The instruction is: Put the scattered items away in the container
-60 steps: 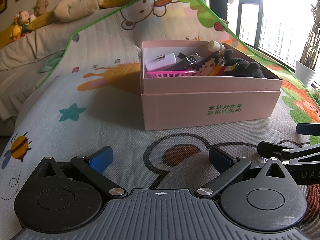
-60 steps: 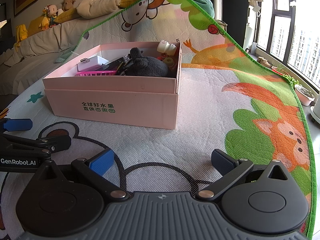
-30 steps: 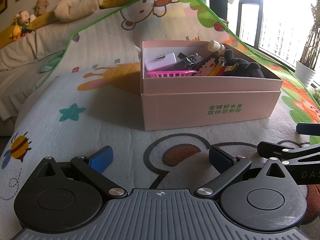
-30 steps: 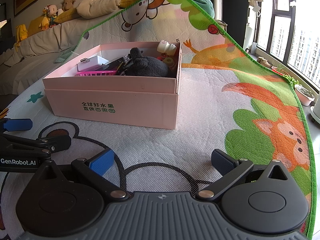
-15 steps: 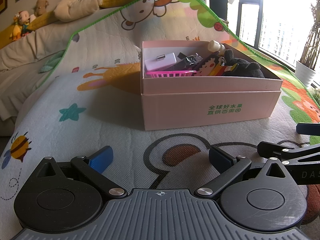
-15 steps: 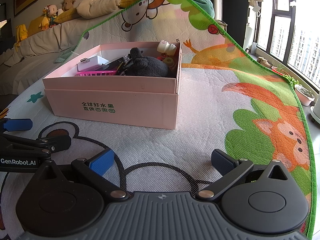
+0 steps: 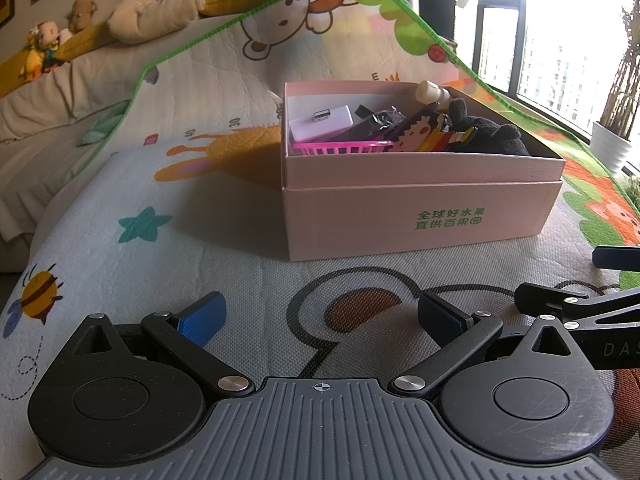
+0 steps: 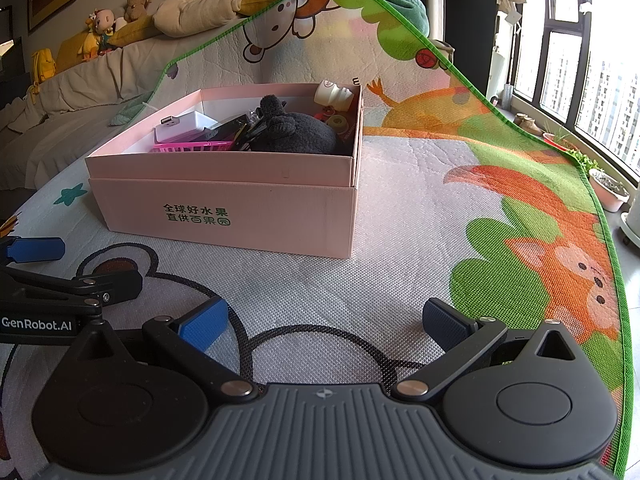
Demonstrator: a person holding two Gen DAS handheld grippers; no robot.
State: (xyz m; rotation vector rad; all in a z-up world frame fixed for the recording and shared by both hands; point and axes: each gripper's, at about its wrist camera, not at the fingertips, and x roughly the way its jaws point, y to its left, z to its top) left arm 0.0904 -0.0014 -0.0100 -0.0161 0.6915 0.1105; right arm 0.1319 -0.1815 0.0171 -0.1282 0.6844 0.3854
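Observation:
A pink cardboard box stands on the play mat. Inside it lie a white charger, a pink plastic basket, a black plush toy, a small white figure and several other small items. My left gripper is open and empty, low over the mat in front of the box. My right gripper is open and empty, beside it to the right. Each gripper shows at the edge of the other's view.
The cartoon play mat with a green border drapes over a sofa at the back. Plush toys sit on the sofa's top. Windows and plant pots are on the right.

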